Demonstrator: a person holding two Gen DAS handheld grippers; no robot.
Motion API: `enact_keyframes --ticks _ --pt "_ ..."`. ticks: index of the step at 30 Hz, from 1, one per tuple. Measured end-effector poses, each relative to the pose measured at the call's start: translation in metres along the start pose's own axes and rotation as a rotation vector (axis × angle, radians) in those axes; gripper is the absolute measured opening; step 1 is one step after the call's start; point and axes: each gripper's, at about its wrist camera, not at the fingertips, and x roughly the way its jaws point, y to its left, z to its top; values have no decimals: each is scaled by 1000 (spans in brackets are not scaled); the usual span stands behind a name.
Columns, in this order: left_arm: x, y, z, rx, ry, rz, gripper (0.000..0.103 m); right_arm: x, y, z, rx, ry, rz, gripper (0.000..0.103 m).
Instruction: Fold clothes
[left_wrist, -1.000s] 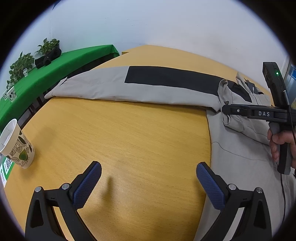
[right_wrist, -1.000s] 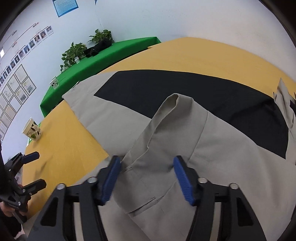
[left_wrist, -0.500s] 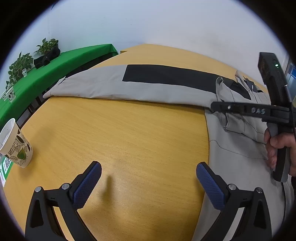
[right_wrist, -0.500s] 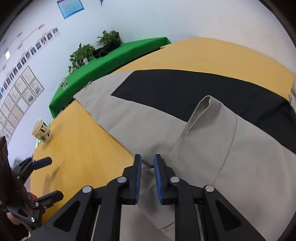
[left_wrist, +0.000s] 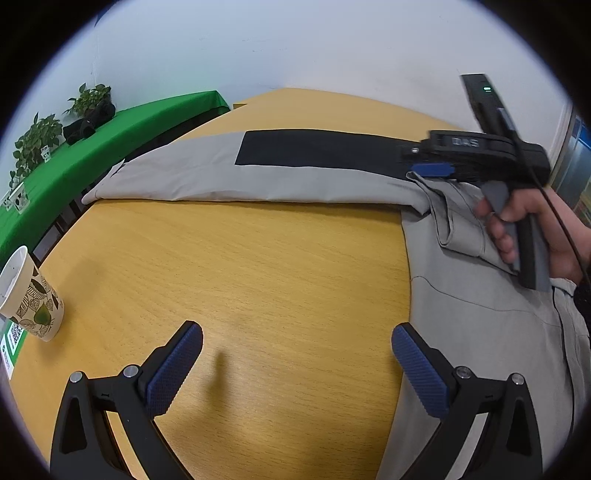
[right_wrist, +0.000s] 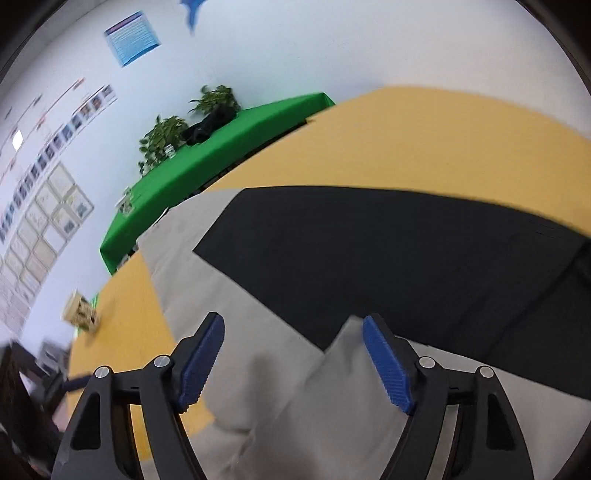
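From the left wrist, the left gripper (left_wrist: 297, 363) hung with its jaws spread wide over bare wood near the front edge of the table (left_wrist: 236, 266), holding nothing. One garment (left_wrist: 207, 177), grey with a long black panel, stretched along the far side of the table and turned down the right edge, where more grey cloth lay flat. One right gripper (left_wrist: 430, 170) sat above the bunched corner where the two runs of cloth met, gripped by one hand (left_wrist: 532, 229); from this side I could not tell how its jaws stood. One paper cup (left_wrist: 29, 295) with a leaf pattern stood at the left edge, well apart from the cloth.

From the right wrist, the picture was blurred. The right gripper (right_wrist: 293, 360) had its jaws apart with nothing between the pads, just over a raised fold of the grey cloth; the right pad lay close beside that fold's peak. The black panel filled the middle of the view, and the cup (right_wrist: 79, 310) showed small at the left edge of the table (right_wrist: 424, 140).

By my reading, the folding had barely begun: the garment lay spread out and neither tool held it. The next move would call for closing on a cloth edge, likely at that bunched corner, and bringing the left tool across to take a second hold
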Motion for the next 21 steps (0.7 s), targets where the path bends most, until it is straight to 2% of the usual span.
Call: enact_keyframes --ticks 5,6,8,9,10,12,14,21 --pt "1 -3 0 12 2 4 102 3 12 2 -64 6 -67 84" --pt "1 -4 0 15 2 5 102 -6 16 0 -76 -18 -61 84" --pt "2 -6 1 14 -2 0 102 -43 20 -11 -67 -136 11 85" --pt "3 -6 1 14 -2 -2 102 -61 22 -19 -59 -185 49 90" --pt "4 -8 2 15 -1 -5 102 -73 25 -28 -59 -198 68 94" --pt "6 -11 4 18 -4 -8 102 -80 33 -45 -71 -150 70 94" --pt "5 -15 6 24 -9 -3 102 -69 38 -57 -85 -69 54 94" --pt "-13 -22 6 28 -35 15 102 -82 34 -67 -44 -90 47 94"
